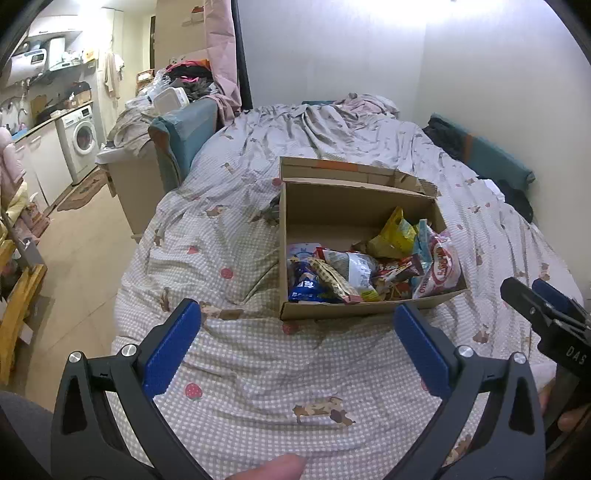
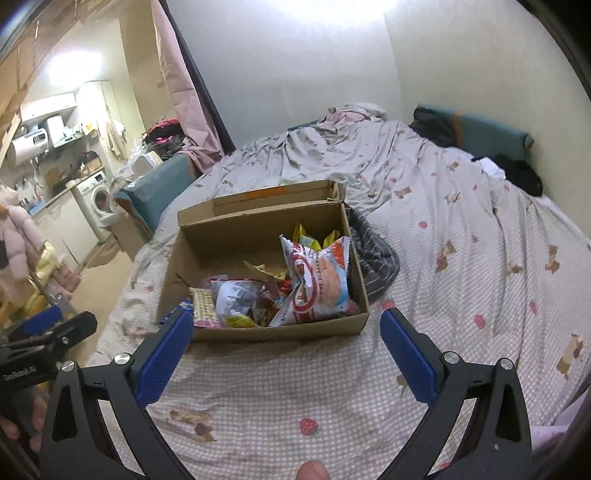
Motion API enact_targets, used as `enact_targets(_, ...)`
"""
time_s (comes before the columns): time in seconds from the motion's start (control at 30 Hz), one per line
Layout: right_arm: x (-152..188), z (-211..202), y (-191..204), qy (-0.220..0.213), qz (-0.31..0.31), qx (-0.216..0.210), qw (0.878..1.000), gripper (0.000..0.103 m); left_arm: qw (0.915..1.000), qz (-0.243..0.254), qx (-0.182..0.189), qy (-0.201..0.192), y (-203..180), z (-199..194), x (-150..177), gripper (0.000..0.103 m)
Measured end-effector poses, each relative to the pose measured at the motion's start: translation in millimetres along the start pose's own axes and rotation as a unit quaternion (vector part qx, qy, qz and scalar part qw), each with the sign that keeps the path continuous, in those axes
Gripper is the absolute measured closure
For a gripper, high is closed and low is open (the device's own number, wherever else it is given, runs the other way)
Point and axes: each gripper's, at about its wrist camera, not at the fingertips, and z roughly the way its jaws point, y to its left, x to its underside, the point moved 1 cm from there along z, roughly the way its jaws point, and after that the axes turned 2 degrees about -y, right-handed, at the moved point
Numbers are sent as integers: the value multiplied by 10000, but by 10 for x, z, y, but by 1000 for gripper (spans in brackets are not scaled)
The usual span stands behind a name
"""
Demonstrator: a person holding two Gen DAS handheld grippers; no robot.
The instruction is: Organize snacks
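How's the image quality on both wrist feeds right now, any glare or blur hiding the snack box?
Left wrist view: sharp on the brown cardboard snack box, ceiling glare blows out the white wall, strong fisheye bending at the edges. Right wrist view: softer, slightly blurred packets, same glare on the wall, box still readable. Both claws, left claw and right claw, are open and lit evenly.

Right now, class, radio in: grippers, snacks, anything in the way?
Left gripper open, empty. Right gripper open, empty. Snack packets piled in open cardboard box on bed, just ahead of both. Nothing between grippers and box.
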Motion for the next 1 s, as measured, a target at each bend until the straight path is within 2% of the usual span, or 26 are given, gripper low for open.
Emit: enact_targets(1.0,29,91,70,63,-107,36,9999,0,10000,51,-30,-1,-62,24,6,0)
